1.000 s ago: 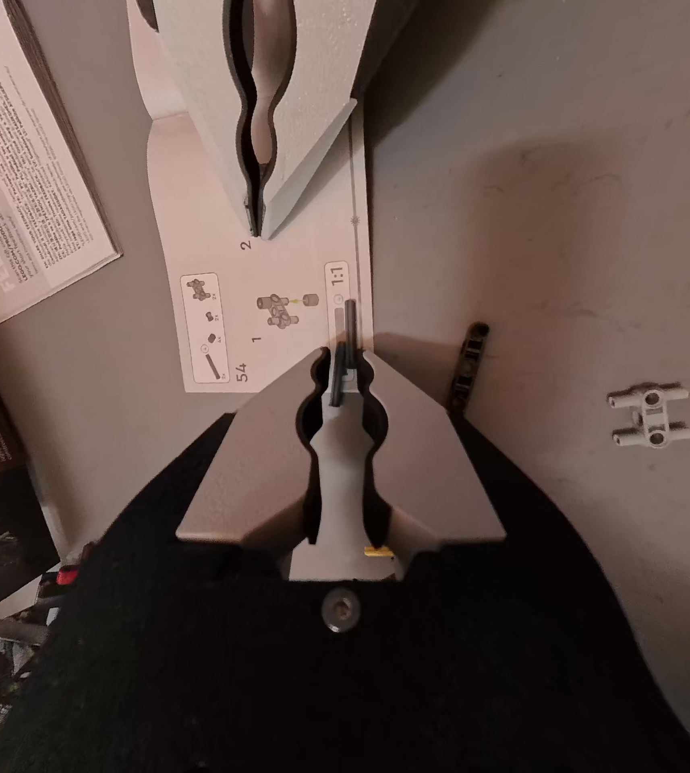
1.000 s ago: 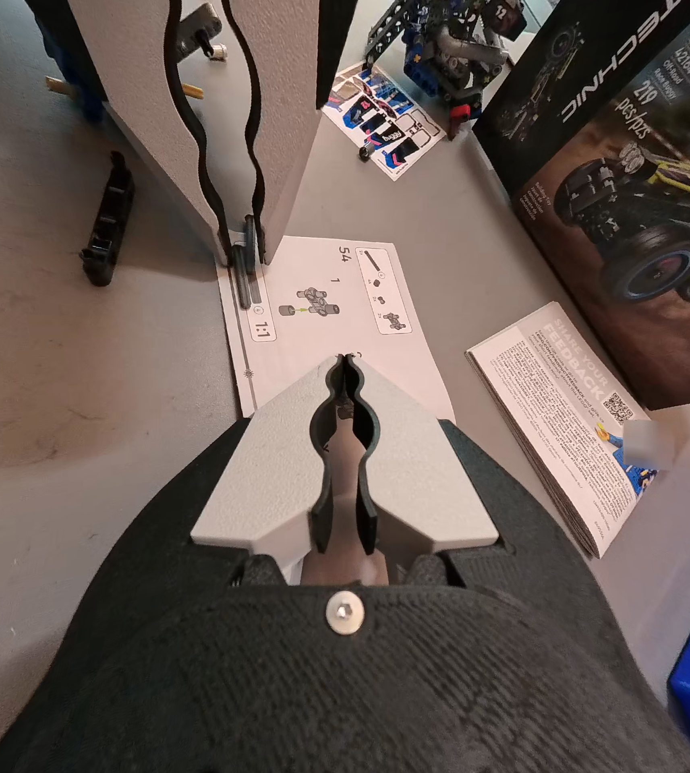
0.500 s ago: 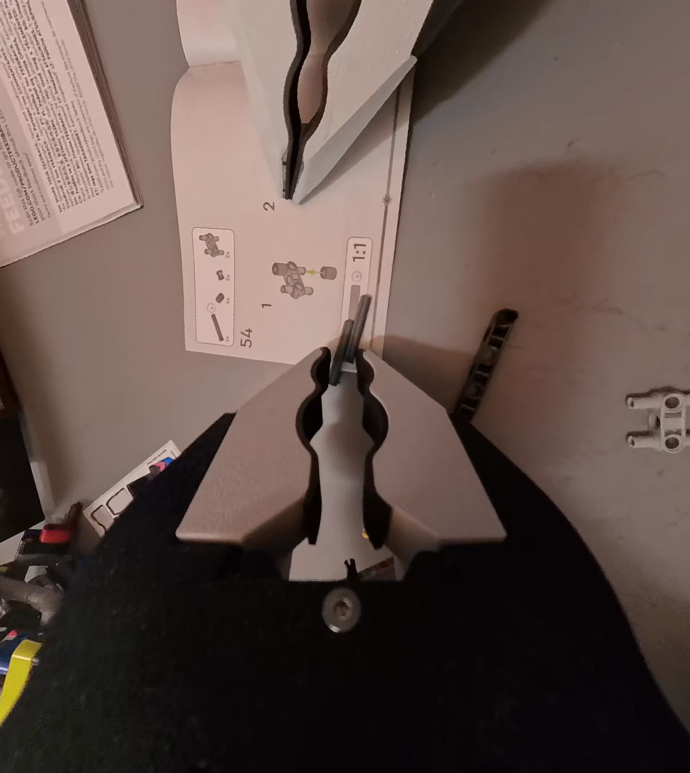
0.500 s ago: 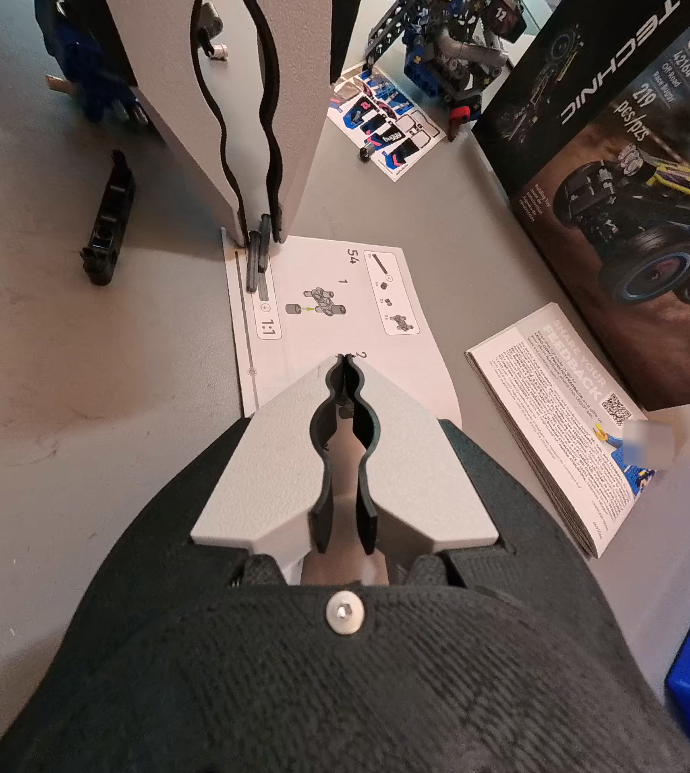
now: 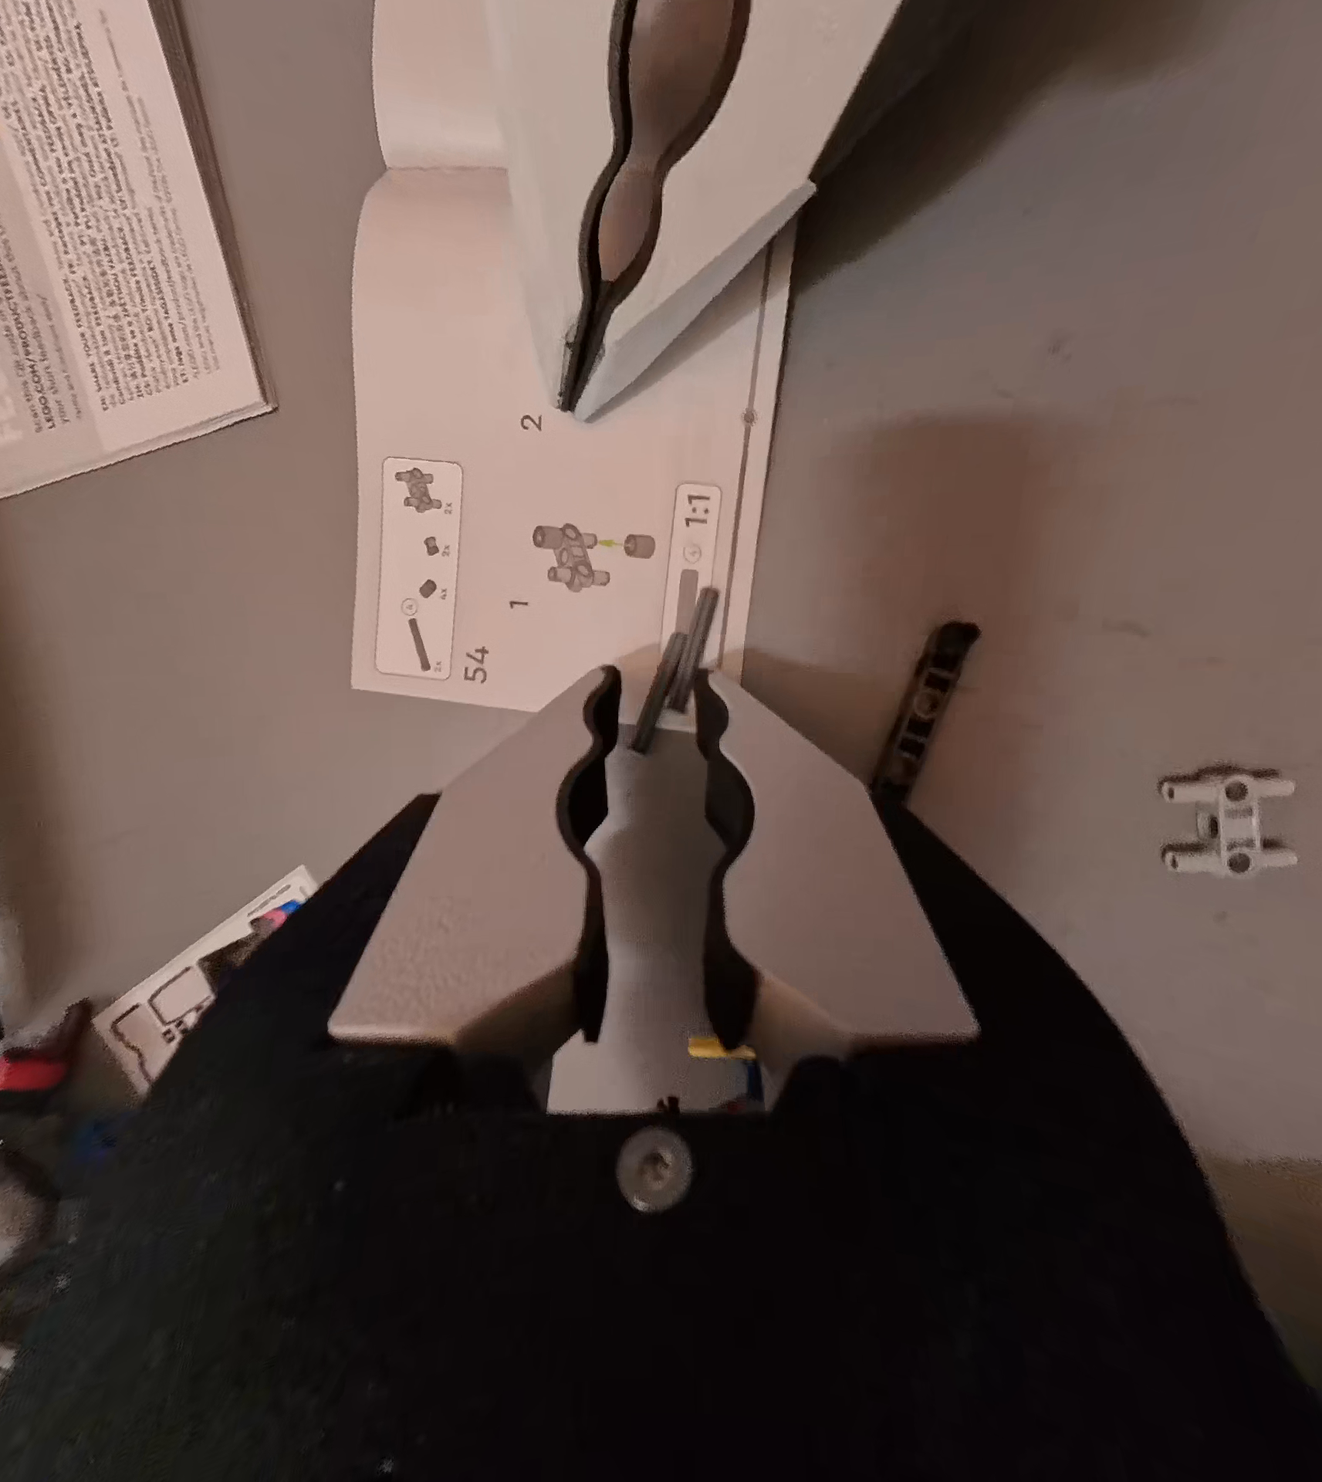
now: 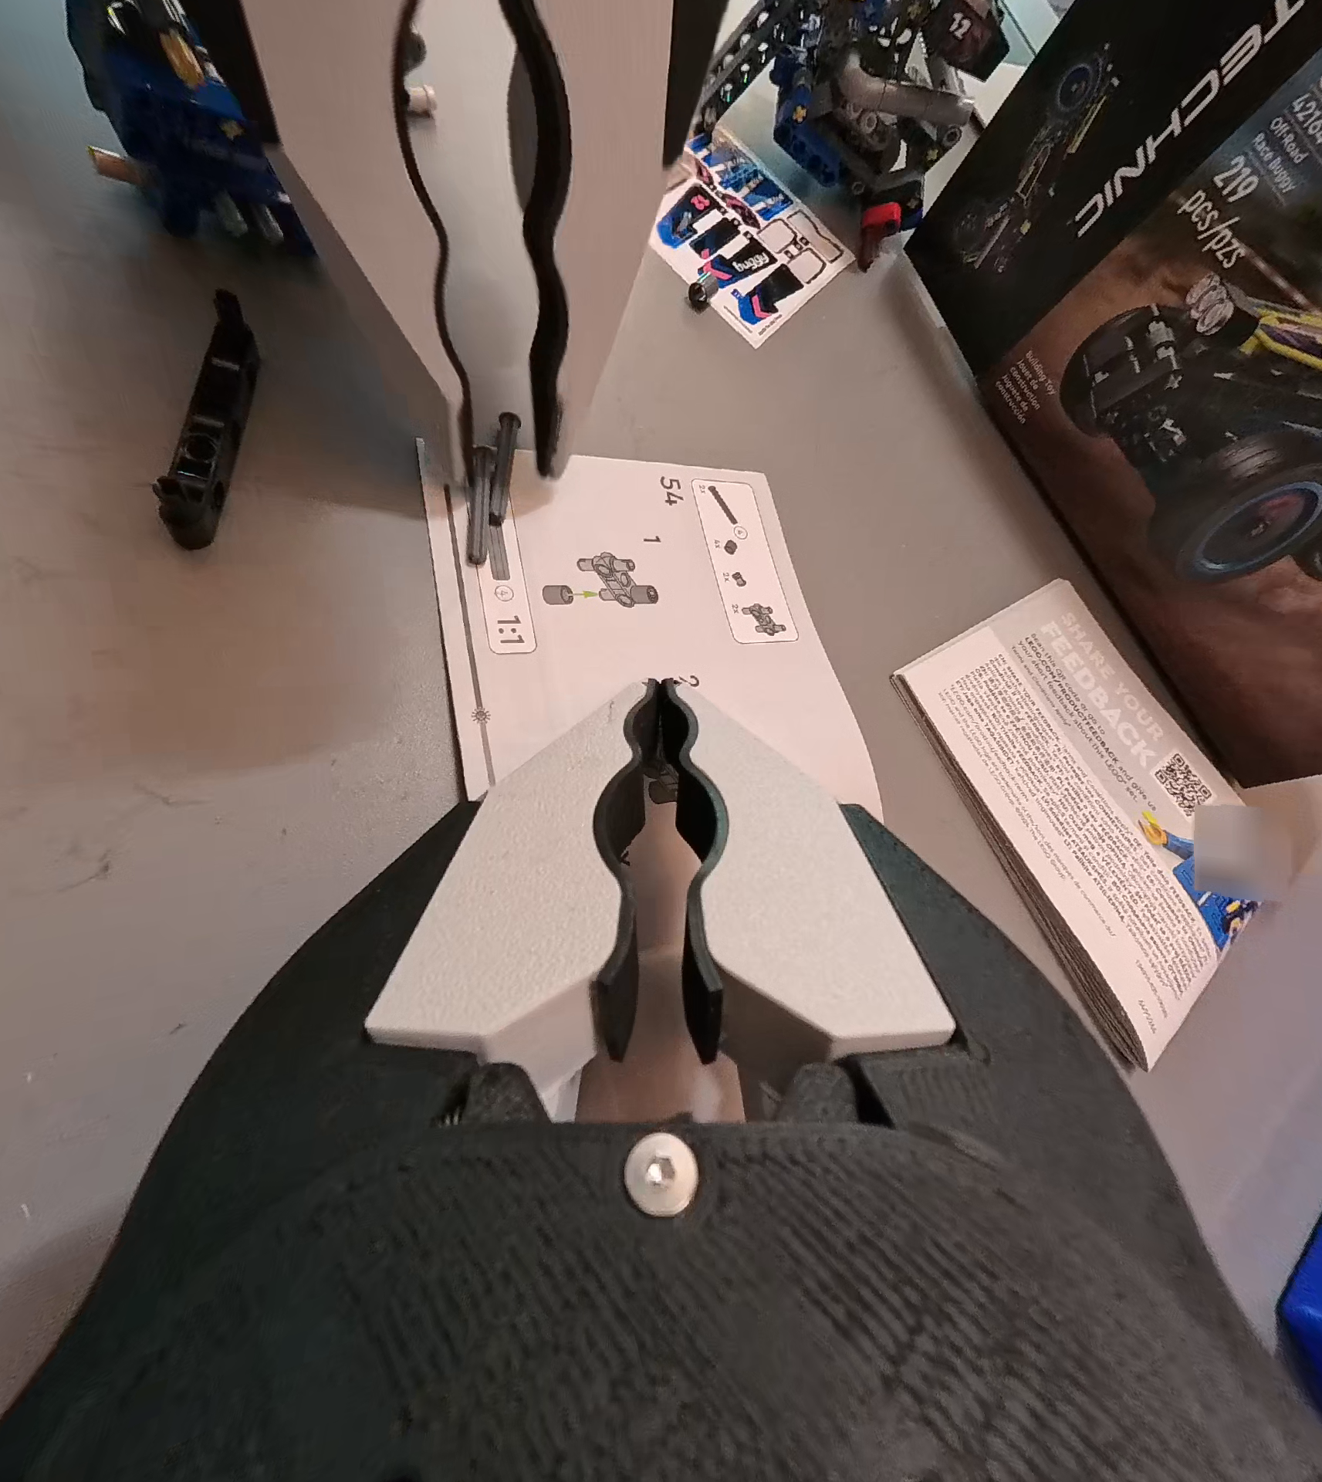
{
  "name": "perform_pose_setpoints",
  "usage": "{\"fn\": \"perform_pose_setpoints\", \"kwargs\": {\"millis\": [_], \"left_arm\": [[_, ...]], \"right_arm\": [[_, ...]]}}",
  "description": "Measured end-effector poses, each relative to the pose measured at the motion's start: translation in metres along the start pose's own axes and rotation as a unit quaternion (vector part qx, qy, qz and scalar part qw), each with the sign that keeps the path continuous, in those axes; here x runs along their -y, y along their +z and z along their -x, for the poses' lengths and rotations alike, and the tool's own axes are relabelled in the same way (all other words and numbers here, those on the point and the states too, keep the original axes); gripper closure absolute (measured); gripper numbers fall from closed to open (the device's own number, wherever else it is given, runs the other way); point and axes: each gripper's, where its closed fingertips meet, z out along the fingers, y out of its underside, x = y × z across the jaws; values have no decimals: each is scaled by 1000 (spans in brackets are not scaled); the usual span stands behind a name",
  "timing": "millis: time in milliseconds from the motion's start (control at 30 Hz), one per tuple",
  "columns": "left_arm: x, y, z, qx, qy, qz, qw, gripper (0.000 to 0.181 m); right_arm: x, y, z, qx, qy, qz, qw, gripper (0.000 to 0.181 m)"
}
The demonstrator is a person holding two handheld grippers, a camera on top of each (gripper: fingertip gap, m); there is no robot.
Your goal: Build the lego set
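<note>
- A grey surface (image 5: 1122,240) carries an open instruction sheet (image 5: 561,521) with two dark axles (image 5: 677,670) lying on its corner.
- The left hand-held gripper (image 5: 653,686) is spread around them, touching neither; their long axis runs along its fingers.
- The right hand-held gripper (image 6: 659,683), pressed together and empty, rests farther up the sheet.
- A grey connector (image 5: 1227,822) lies well to the left gripper's right.

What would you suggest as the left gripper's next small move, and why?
Probably draw the left gripper straight back, clear of the two dark rods. Its jaws are open, the rods sit loose between them on the instruction sheet by its scale bar, and the right gripper is shut over the same sheet.
</note>
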Motion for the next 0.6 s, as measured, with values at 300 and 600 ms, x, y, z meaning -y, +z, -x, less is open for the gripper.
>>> {"fn": "perform_pose_setpoints", "kwargs": {"millis": [300, 600], "left_arm": [[2, 4, -5, -19, -22, -3, 1000, 175], [4, 6, -4, 4, 32, 9, 999, 176]], "right_arm": [[0, 0, 0, 2, 2, 0, 1000, 181], [0, 0, 0, 4, 4, 0, 1000, 181]]}}
